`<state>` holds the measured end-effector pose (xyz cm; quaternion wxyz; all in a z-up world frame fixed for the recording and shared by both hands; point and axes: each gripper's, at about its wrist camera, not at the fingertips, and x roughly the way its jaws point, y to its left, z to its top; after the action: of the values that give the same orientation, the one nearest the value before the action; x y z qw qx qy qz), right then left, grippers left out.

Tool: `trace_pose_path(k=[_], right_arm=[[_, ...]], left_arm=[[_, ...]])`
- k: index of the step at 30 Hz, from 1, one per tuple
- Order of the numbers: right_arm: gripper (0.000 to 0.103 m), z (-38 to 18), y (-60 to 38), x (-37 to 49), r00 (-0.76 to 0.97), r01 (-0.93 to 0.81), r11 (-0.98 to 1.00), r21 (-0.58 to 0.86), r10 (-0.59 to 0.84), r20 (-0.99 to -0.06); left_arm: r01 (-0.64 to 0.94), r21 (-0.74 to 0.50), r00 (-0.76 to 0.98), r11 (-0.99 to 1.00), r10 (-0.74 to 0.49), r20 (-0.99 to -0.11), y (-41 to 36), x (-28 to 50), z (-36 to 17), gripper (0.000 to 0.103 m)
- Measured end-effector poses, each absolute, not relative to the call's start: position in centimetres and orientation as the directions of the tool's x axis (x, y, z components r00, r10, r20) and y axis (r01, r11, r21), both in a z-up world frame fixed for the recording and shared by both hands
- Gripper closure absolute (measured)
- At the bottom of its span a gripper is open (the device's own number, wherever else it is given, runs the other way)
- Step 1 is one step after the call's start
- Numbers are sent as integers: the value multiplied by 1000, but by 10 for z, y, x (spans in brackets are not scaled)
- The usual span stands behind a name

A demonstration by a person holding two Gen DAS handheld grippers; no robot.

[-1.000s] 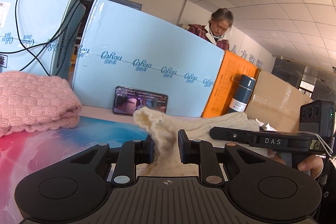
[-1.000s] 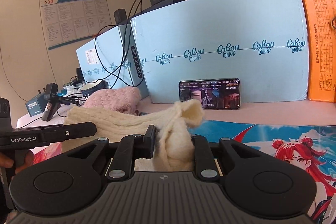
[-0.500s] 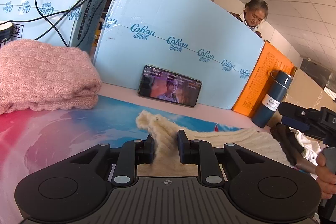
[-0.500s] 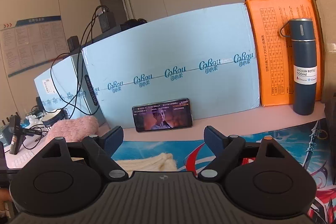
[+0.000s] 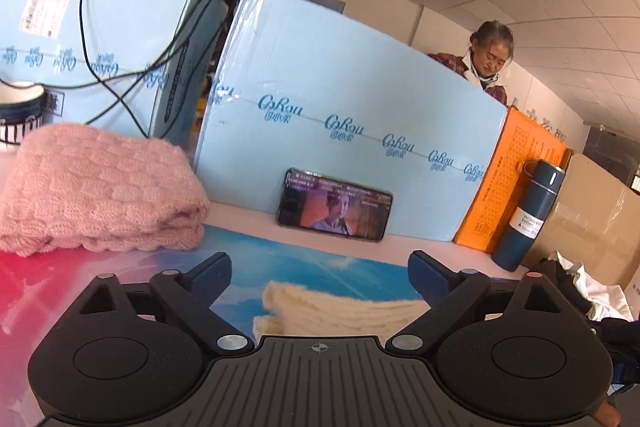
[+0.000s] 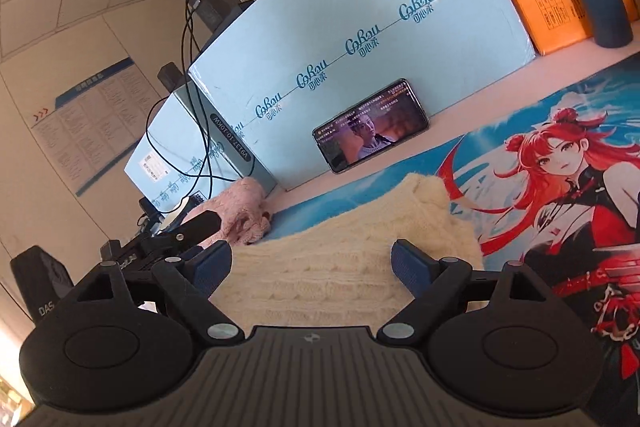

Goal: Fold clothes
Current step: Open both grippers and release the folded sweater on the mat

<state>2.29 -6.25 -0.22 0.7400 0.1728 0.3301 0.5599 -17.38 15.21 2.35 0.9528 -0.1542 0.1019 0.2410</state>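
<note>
A cream knitted garment lies folded in layers on the printed mat; it also shows in the right wrist view. My left gripper is open and empty just above its near edge. My right gripper is open and empty, tilted, hovering over the garment. A folded pink knitted garment lies at the left; in the right wrist view it sits behind the left gripper's body.
Light blue boxes wall the back of the table, with a phone leaning on them. An orange box and a dark blue vacuum bottle stand at the right. Dark and white clothes lie far right. Cables hang over the boxes.
Both grippers held the cream garment raised one second ago. The right let go first, then the left; the garment now lies folded on the mat, both grippers open.
</note>
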Motion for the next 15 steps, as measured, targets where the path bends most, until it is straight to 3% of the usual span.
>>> trace_pose_path(k=[3,7,15], right_arm=[[15,-10,-67,29,131,-670,283,686,955,-266],[13,-15,-72,35,111,-640,255,725,964,-241],[11,-23,-74,41,107,-605,248,757,967,-231]], left_arm=[[-425,-87,869,901,380,-318,125,-165,25,4],[-290,-38,877,956,250,-411,108,-149,17,4],[-335,59,802,941,317,-506,100,-114,-4,0]])
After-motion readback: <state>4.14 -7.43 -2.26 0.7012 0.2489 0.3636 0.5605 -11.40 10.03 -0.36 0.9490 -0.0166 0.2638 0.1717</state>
